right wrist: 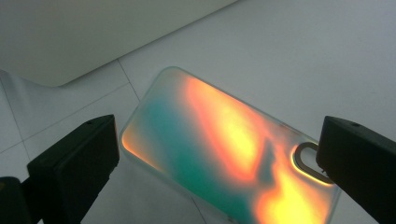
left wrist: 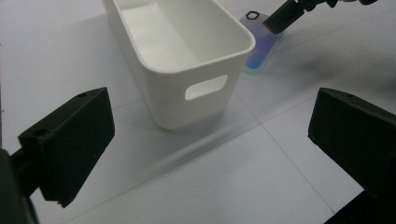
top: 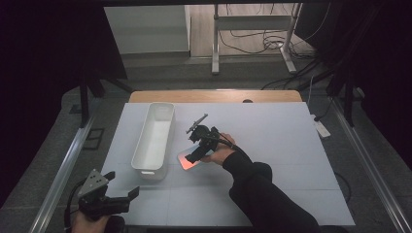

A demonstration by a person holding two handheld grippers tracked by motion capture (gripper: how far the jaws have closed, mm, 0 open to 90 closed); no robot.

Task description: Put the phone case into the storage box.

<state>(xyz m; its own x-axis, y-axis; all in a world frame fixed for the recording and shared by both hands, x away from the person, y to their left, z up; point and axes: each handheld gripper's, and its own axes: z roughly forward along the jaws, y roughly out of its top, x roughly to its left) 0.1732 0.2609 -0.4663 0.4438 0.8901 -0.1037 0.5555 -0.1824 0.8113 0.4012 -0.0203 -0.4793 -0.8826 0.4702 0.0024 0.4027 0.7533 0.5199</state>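
An iridescent phone case [top: 187, 160] [right wrist: 224, 149] [left wrist: 261, 44] lies flat on the white table, just right of a long white bin [top: 154, 139] [left wrist: 187, 51]. My right gripper [top: 194, 154] [right wrist: 219, 154] hovers right over the case, open, its jaws on either side of it and not touching it. In the right gripper view the case glows orange and teal, with its camera cut-out by the right jaw. My left gripper [top: 121, 187] [left wrist: 210, 140] stands open at the table's near left corner, pointing at the bin's handle end with nothing between its jaws.
The white bin holds nothing that I can see. White sheets [top: 272, 145] cover the table, with a wooden edge [top: 214, 95] at the back. A white power strip [top: 320, 127] lies off the right edge. Metal rails run down both sides.
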